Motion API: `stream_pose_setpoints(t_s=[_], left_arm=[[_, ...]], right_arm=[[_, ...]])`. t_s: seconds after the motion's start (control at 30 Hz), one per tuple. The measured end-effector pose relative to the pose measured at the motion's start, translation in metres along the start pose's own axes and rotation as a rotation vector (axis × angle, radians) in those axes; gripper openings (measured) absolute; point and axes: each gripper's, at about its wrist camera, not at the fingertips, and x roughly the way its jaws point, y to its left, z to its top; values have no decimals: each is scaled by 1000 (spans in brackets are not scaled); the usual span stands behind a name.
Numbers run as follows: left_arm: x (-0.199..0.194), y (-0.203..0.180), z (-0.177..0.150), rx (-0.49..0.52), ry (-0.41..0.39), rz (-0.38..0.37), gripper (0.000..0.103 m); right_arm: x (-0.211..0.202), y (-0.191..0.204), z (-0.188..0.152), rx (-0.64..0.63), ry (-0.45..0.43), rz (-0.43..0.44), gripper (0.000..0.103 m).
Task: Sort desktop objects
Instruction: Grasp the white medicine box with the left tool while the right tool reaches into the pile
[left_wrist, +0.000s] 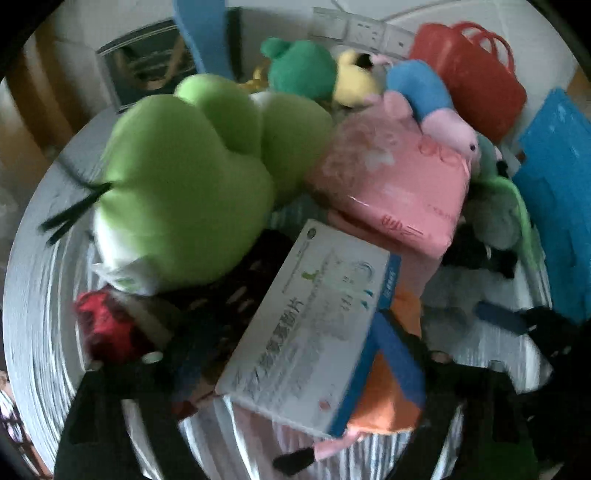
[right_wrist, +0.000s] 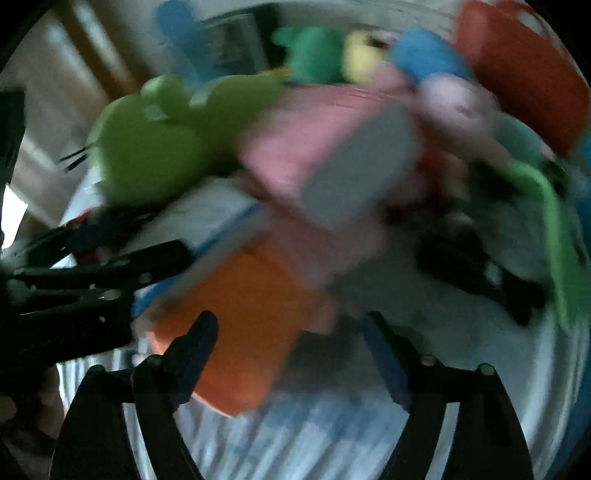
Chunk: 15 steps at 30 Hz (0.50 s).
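Gripping the white-and-blue cardboard medicine box beside the pink tissue pack, your left tool needs lifting clear; right tool gapes empty.

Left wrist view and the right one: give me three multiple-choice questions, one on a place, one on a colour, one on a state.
1. In the left wrist view, the red bag lies: A) far right, beyond the white box; B) under the box; C) near left.
2. The largest plush is: A) orange; B) light green; C) black.
3. The right gripper is: A) shut; B) out of view; C) open.
Answers: A, it sits at the far edge; B, its body is lime; C, its fingers stand wide apart.
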Motion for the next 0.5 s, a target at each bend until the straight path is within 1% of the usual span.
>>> stream_pose_setpoints(t_s=[0.07,0.13,0.17,0.2,0.23,0.27,0.3,0.33,0.37,0.4,0.43,0.47,0.5], left_arm=[[2,-2,-3,25,-8,4,101],[2,2,-10,29,-4,-9,99],[2,6,-16,29,-1,2,97],[4,11,-23,27,7,23,91],[6,20,-31,24,15,54,91],[6,33,-40,-5,17,58,91],[6,40,-42,-29,20,56,88],[6,51,-45,-61,27,77,81],[8,58,-47,-73,36,110,63],[10,66,-49,-87,43,119,60],[13,73,-52,-111,49,88,60],[14,77,-55,-128,53,67,60],[15,78,-57,-128,51,60,60]], right_arm=[[-3,-15,-4,39,12,-26,83],[-6,-22,-7,66,17,-19,84],[-6,-22,-7,74,21,-9,88],[-6,-20,-7,76,23,5,91],[-6,-17,-7,75,26,18,95],[-4,-12,-6,68,30,30,97],[-1,-6,-4,58,36,35,98],[3,0,-2,53,43,41,98],[8,6,0,50,54,54,98],[14,12,3,49,63,75,98],[21,20,7,46,72,99,102],[28,25,10,44,79,105,103],[37,31,13,43,88,110,103]])
